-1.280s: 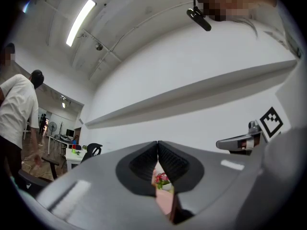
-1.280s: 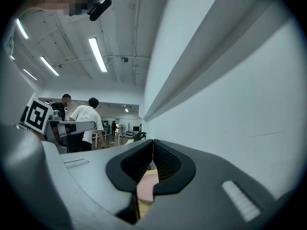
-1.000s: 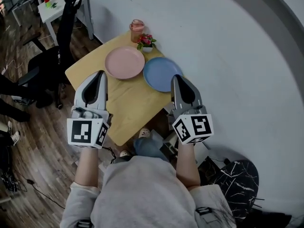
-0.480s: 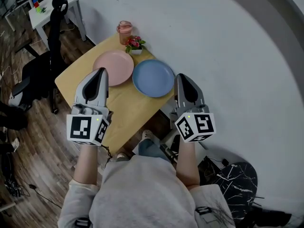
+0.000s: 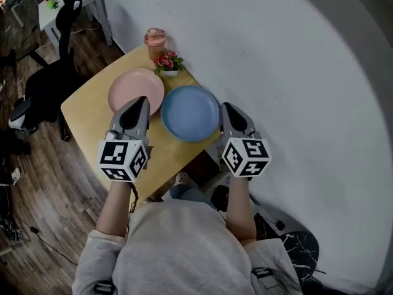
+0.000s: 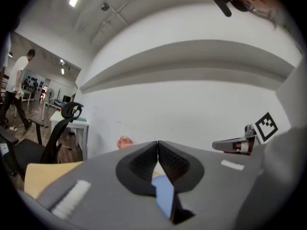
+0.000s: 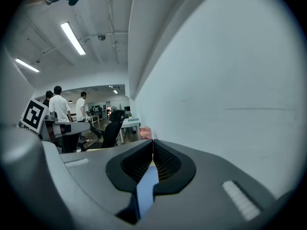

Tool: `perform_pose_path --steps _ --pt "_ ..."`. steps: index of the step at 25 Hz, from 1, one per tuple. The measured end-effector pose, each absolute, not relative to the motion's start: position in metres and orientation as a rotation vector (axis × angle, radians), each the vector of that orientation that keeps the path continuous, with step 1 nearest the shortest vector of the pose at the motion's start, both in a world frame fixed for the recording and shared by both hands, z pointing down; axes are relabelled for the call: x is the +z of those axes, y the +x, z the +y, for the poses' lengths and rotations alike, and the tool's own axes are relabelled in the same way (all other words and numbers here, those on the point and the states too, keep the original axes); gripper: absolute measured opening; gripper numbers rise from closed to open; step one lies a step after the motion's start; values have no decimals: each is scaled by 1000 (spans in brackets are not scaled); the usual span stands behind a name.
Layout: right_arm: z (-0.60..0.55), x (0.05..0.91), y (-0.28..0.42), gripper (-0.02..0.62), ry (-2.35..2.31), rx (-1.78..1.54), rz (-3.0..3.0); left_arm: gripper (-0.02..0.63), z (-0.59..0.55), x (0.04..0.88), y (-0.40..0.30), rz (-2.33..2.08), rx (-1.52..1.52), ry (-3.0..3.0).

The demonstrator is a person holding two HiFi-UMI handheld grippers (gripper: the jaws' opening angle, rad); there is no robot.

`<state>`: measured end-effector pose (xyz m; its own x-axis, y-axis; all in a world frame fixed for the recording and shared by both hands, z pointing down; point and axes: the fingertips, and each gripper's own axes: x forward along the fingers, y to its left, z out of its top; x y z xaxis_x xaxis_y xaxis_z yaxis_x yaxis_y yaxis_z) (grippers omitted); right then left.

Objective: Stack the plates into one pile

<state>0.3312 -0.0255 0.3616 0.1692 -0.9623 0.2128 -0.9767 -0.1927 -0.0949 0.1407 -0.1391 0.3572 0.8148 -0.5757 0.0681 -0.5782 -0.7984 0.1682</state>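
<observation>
A pink plate (image 5: 132, 88) and a blue plate (image 5: 190, 112) lie side by side on the wooden table (image 5: 86, 115). In the head view my left gripper (image 5: 142, 101) is shut, its tips over the pink plate's near edge, close to the gap between the two plates. At the blue plate's right rim my right gripper (image 5: 225, 108) is shut too. Neither holds anything. In the left gripper view the jaws (image 6: 157, 142) meet at their tips, and the blue plate (image 6: 164, 195) shows below them. The right gripper view shows its jaws (image 7: 152, 141) closed above the blue plate (image 7: 146, 186).
A pink cup (image 5: 155, 40) and a small flower pot (image 5: 167, 64) stand at the table's far corner. A black office chair (image 5: 46, 85) is left of the table, with a white side table (image 5: 67, 2) beyond. A white wall runs along the right. People stand far back in the room.
Both grippers have moved forward and down toward the plates, from over the table's near edge to the plates' near rims. Their jaws stay closed.
</observation>
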Motion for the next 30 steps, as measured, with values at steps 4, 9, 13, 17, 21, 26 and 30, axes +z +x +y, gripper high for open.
perform_pose_path --steps 4,9,13,17,21,26,30 --pt "-39 409 356 6 2295 516 -1917 60 -144 414 163 -919 207 2719" --pt "-42 469 379 8 2250 756 -1857 61 -141 487 181 -882 419 2562" --pt "-37 516 395 14 2215 888 -1756 64 -136 532 189 -876 535 2468" --pt "-32 553 403 63 2169 1002 -1698 122 -132 569 194 -888 628 2386" --pt "-29 584 410 94 2146 1091 -1648 170 -131 601 196 -925 691 2299" --pt "-36 606 415 110 2117 1169 -1632 181 -133 627 199 -944 731 2223" --pt "-44 622 412 110 2067 1217 -1637 181 -133 645 204 -928 779 2189"
